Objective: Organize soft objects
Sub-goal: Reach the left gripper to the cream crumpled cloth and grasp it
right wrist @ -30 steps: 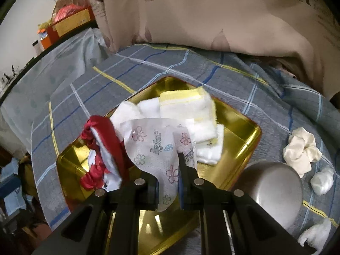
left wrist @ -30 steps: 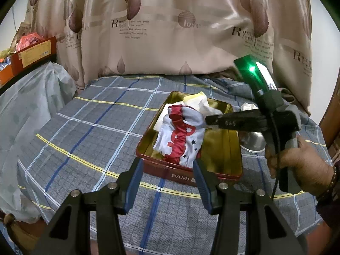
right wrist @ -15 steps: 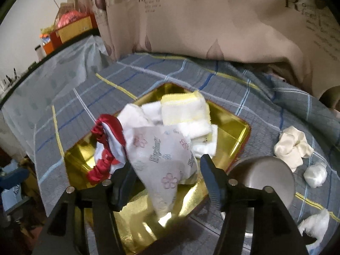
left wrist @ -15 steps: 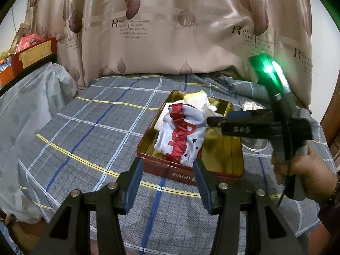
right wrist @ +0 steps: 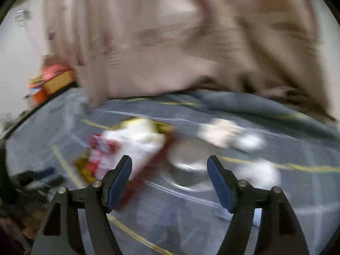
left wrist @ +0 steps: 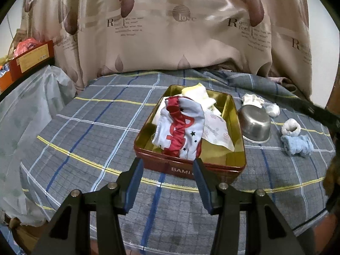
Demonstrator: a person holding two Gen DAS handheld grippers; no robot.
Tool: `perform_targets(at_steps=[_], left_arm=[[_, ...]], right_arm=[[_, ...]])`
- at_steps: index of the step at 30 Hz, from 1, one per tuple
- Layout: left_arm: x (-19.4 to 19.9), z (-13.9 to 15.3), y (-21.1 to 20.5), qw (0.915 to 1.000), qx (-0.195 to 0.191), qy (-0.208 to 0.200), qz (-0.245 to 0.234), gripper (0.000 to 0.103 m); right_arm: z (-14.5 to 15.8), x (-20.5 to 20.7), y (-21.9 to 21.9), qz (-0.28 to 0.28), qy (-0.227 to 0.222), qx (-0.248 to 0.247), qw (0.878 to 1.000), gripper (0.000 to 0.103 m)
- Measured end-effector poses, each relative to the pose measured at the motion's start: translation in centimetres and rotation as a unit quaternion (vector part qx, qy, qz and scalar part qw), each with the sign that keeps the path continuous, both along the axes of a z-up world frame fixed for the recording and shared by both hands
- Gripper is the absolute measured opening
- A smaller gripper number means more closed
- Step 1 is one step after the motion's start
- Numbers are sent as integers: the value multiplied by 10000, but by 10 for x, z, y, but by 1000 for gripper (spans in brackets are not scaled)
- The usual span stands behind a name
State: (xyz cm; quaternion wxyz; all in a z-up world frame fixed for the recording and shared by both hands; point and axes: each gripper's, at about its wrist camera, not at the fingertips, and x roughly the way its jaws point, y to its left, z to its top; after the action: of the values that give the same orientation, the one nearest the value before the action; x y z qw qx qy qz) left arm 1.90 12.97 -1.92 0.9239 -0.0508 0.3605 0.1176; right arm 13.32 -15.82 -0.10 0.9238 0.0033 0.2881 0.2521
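Now I see both grippers, left gripper (left wrist: 167,182) and right gripper (right wrist: 170,180), spread, empty; red-and-white star-print cloth (left wrist: 180,127) piled in gold-lined rectangular red tin (left wrist: 239,131).

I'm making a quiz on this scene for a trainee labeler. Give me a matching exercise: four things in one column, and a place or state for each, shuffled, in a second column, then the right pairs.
Things:
1. floral cloth
2. steel bowl
3. blue cloth
4. left gripper

Places or states:
A. upside down on the bedspread, right of the tin
B. open, holding nothing, near side of the tin
C. inside the tin, right of the red-and-white garment
D. on the bedspread, right of the bowl

Pairs: 1-C, 2-A, 3-D, 4-B
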Motion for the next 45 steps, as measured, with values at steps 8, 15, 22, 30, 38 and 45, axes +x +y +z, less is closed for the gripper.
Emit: perform_targets(at_steps=[8,15,22,30,38,45], left_arm=[[2,-7,-21,9993,189,209,-231,50],[7,-11,-48,9968,503,358,-512,50],[11,-11,-78,9919,744,466,-914,50],[45,0,-114,9832,213,623,-1705,50],[125,28,-135,9743,-494,762,-2063,50],[201,39,-146,9729,-360,899,-2098,50]], right_arm=[[-58,31,-160,-2323,559,-899,9669,72],[-89,60,-217,-3079,824,-1387,9376,76],[-91,67,-217,-3010,1028,-1277,9394,90],[-95,72,-219,-2857,1151,-1098,9450,92],[-91,66,-226,-2797,1014,-788,9515,94],[-88,65,-228,-2742,942,-683,9546,94]])
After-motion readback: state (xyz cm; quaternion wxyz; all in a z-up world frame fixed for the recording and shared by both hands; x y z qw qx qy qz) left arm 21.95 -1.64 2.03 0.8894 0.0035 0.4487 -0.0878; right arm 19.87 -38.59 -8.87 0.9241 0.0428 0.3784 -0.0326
